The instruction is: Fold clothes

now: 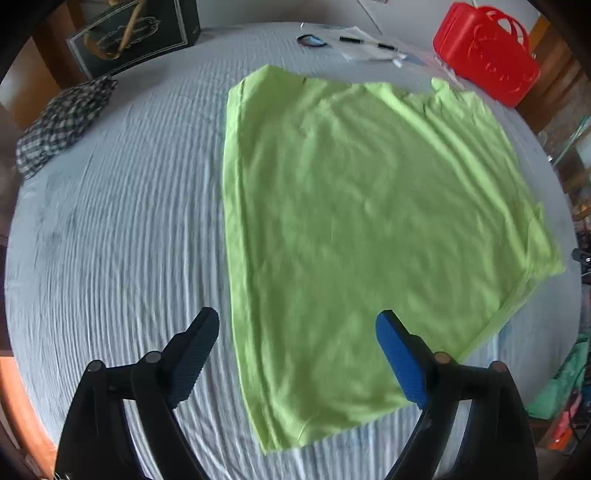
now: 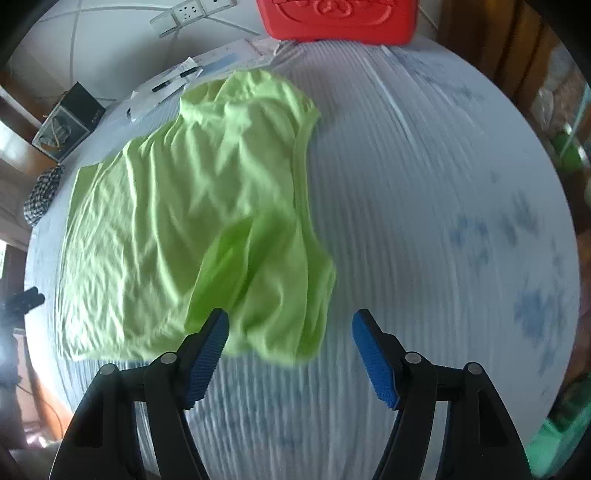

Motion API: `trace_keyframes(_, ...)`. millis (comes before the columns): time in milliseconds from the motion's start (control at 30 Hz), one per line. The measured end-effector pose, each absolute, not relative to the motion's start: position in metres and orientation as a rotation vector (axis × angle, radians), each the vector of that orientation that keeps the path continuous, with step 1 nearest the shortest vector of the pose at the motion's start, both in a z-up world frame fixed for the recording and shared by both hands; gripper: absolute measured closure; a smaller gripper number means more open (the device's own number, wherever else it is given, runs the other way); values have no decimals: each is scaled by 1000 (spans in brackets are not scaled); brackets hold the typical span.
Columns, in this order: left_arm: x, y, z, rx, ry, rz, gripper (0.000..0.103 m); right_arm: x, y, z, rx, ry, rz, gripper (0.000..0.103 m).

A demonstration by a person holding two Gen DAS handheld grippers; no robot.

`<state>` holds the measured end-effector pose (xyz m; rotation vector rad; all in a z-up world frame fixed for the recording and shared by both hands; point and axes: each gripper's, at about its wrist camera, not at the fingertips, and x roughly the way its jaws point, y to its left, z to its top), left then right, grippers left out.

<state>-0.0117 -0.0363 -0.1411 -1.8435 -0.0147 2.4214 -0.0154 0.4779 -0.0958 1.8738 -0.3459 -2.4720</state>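
A lime green T-shirt (image 1: 362, 206) lies spread on the pale blue ribbed sheet (image 1: 122, 236). In the left wrist view its left side is folded in to a straight edge. My left gripper (image 1: 297, 323) is open and empty, above the shirt's near left edge. In the right wrist view the shirt (image 2: 192, 214) lies left of centre, its near right part rumpled and folded over. My right gripper (image 2: 290, 325) is open and empty, just above that rumpled near corner.
A red plastic case (image 1: 487, 51) stands at the far right of the bed. Papers and pens (image 1: 365, 42) lie at the far edge. A dark box (image 1: 136, 33) and a checked cloth (image 1: 62, 122) sit far left. Green bags (image 1: 561, 376) lie off the bed's right side.
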Motion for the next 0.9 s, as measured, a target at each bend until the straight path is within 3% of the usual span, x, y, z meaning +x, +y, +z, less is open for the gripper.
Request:
trace_keyframes(100,12,-38,-153,-1866,15,2438,15,3,479,-106,1876,-411,-2474,51)
trace_keyframes(167,26,-37,-159,-1868,48,2444,15,8,479,-111,1882,-434,-2463,68)
trace_keyframes(367,69,-33,-183,-1898,167,2436,15,11,476,-116,1874,-426,-2466,68)
trace_keyframes(533,69,-36,-193,-1914,147,2449,14,-6,476,-104,1815,-392,-2523,60)
trace_keyframes(600,65,-38,-193,-1922,123,2441,14,-22,474,-98,1782,-351,-2549,51)
trace_keyframes(633,63,-39,-193,-1927,110,2435,15,-31,473,-98,1772,-336,-2552,41)
trace_keyframes(667,62,-38,-190,-1926,109,2434,23,-41,471,-100,1764,-314,-2555,30)
trace_keyframes(700,60,-38,-187,-1925,107,2432,30,-50,469,-102,1760,-291,-2559,27)
trace_keyframes(833,54,-35,-176,-1922,101,2428,97,-83,462,-123,1755,-200,-2563,25)
trace_keyframes(900,51,-33,-170,-1920,98,2427,99,-94,457,-135,1770,-146,-2548,30)
